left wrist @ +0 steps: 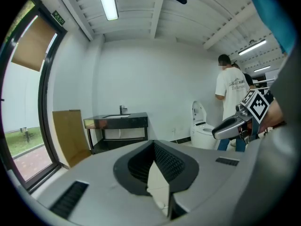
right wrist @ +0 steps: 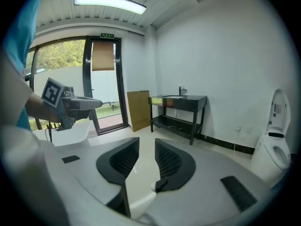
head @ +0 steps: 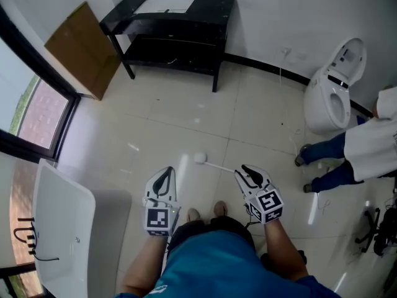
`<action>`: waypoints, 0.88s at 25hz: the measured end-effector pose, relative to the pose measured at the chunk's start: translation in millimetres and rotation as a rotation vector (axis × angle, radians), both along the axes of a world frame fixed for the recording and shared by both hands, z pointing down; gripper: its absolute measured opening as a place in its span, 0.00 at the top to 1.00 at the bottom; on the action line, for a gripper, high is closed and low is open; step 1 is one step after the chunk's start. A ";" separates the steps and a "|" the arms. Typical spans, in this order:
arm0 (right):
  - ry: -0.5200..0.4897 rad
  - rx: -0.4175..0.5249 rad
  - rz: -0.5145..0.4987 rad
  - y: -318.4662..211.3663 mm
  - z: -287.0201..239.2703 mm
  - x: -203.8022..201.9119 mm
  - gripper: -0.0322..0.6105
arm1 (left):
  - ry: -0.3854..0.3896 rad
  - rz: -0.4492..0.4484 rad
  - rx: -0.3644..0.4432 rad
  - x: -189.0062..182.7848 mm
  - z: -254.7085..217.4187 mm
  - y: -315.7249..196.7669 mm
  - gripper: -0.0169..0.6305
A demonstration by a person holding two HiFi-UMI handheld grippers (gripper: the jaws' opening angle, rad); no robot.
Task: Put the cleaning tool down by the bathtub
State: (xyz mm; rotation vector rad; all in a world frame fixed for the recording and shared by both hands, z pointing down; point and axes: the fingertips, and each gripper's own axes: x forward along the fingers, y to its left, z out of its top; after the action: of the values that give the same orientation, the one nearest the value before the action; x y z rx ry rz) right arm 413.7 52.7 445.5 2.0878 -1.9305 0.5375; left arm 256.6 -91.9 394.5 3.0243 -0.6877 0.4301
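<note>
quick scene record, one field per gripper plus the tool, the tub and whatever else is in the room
right gripper: shut on the cleaning tool
cleaning tool: held above the floor, round white head out to the left
left gripper: shut, empty
bathtub: at the person's left, tool not yet by it
other: black washstand, toilet, second person

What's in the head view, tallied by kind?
hand-held grippers: 2 (left, right)
cleaning tool: 1
bathtub: 1
toilet: 1
black vanity: 1
brown board: 1
bystander: 1
Total: 8
</note>
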 end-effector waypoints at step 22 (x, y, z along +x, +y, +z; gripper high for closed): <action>0.090 -0.212 -0.182 -103.5 460.7 83.5 0.75 | -0.035 0.034 -0.043 99.5 421.3 -103.7 0.99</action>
State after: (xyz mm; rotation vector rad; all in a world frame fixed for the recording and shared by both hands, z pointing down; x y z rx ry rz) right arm 497.2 -50.8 906.1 1.7573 -1.8977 0.5702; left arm 356.1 -195.6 815.8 2.9985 -0.6209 0.4932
